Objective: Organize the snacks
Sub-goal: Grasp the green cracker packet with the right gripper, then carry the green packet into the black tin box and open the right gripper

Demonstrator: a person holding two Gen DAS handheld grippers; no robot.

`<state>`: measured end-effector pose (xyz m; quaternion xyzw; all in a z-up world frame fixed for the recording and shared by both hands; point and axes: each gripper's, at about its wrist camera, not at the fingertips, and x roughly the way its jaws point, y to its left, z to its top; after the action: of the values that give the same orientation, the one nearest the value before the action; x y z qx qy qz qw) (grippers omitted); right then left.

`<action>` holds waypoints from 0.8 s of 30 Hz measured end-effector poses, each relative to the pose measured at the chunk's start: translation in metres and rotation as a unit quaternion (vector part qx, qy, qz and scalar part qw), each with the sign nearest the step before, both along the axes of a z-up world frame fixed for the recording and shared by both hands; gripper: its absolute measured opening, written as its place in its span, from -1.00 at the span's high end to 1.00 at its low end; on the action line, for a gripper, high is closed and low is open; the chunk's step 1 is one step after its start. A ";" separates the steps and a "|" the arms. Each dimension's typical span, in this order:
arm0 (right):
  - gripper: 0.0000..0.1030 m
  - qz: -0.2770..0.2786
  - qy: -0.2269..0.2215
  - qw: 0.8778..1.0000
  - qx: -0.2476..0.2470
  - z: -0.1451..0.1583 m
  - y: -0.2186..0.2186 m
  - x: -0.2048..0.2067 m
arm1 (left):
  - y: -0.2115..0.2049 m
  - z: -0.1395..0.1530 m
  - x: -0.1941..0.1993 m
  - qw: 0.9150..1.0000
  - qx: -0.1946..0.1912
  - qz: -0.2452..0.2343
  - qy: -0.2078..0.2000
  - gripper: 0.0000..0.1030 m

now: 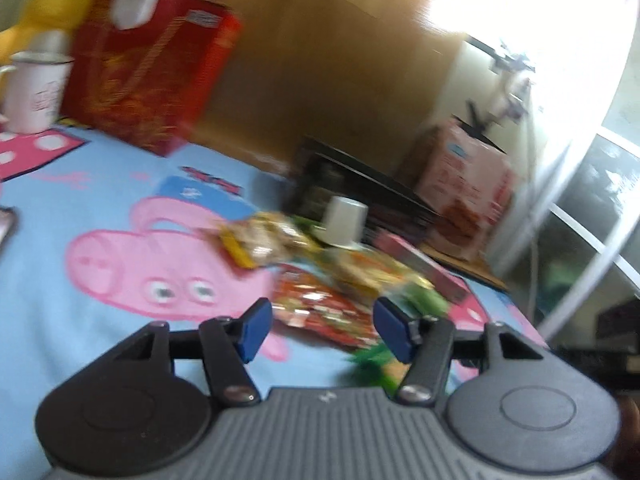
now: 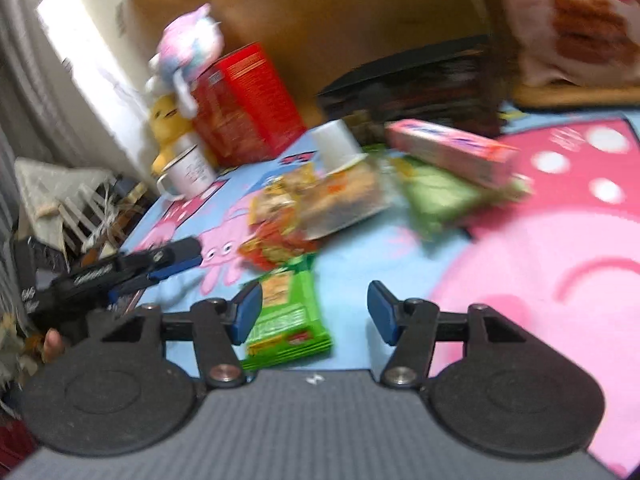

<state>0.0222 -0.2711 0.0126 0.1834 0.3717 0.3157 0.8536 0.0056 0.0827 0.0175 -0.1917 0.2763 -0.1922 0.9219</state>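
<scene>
Green snack pack, seemingly lengthwise from camera

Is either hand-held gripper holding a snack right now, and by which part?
Nothing is held. The left hand-held gripper and the right hand-held gripper both stand open above the snack packets, pads touching nothing.

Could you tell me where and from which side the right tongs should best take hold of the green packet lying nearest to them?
Probably across its narrow width, near the close end. The green packet lies flat on the sheet, its length running away from the right tongs, which stand open with it just inside the left pad. Come from above and the near side, shifted slightly left; the far end touches the orange packet.
</scene>
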 end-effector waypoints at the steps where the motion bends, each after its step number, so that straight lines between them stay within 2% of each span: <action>1: -0.19 -0.003 0.007 1.000 0.017 0.000 -0.004 0.003 | -0.008 0.003 -0.001 1.000 0.004 -0.013 -0.001 -0.09; 3: -0.19 0.012 0.008 0.999 0.037 0.001 -0.005 0.001 | -0.025 0.006 -0.001 0.999 0.013 -0.040 0.006 -0.09; 4: -0.19 0.025 -0.001 0.999 0.032 0.000 -0.002 -0.006 | -0.032 0.006 0.000 0.998 0.019 -0.051 0.016 -0.09; 5: -0.25 0.041 -0.015 0.999 0.014 0.001 0.004 -0.012 | -0.039 0.005 0.002 0.998 0.021 -0.060 0.028 -0.09; 7: -0.40 0.072 -0.058 0.994 -0.055 0.000 0.022 -0.027 | -0.048 -0.001 0.007 0.995 0.015 -0.081 0.057 -0.09; 9: -0.45 0.104 -0.097 0.983 -0.118 -0.006 0.043 -0.035 | -0.061 -0.011 0.011 0.991 0.012 -0.094 0.089 -0.08; 10: -0.48 0.121 -0.113 0.976 -0.141 -0.010 0.054 -0.037 | -0.067 -0.015 0.014 0.990 0.013 -0.098 0.105 0.06; 12: -0.33 0.149 -0.164 0.959 -0.178 -0.015 0.072 -0.045 | -0.077 -0.018 0.010 0.991 0.027 -0.084 0.102 0.11; 13: -0.32 0.155 -0.180 0.952 -0.195 -0.014 0.079 -0.049 | -0.080 -0.016 0.008 0.991 0.040 -0.072 0.103 0.11; 14: -0.23 0.156 -0.188 0.948 -0.204 -0.011 0.083 -0.050 | -0.080 -0.013 0.006 0.992 0.048 -0.060 0.103 0.10; 15: 0.06 0.157 -0.194 0.948 -0.198 -0.007 0.082 -0.049 | -0.076 -0.007 0.004 0.992 0.043 -0.057 0.103 0.12; 17: 0.21 0.151 -0.194 0.954 -0.170 0.002 0.071 -0.043 | -0.070 0.012 0.000 0.994 0.027 -0.055 0.096 0.13; 19: 0.24 0.140 -0.200 0.960 -0.133 0.016 0.065 -0.033 | -0.072 0.036 0.007 0.995 0.036 -0.054 0.070 0.13; 21: 0.25 0.123 -0.228 0.959 -0.114 0.033 0.061 -0.018 | -0.081 0.059 0.027 0.996 0.058 -0.053 0.040 0.10; 24: 0.26 0.078 -0.265 0.956 -0.100 0.057 0.051 0.009 | -0.098 0.089 0.079 0.995 0.080 -0.052 0.000 0.12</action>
<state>0.0313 -0.2199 0.0698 -0.0222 0.1745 0.3796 0.9083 0.0842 -0.0154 0.1068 -0.1026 0.3000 -0.2168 0.9233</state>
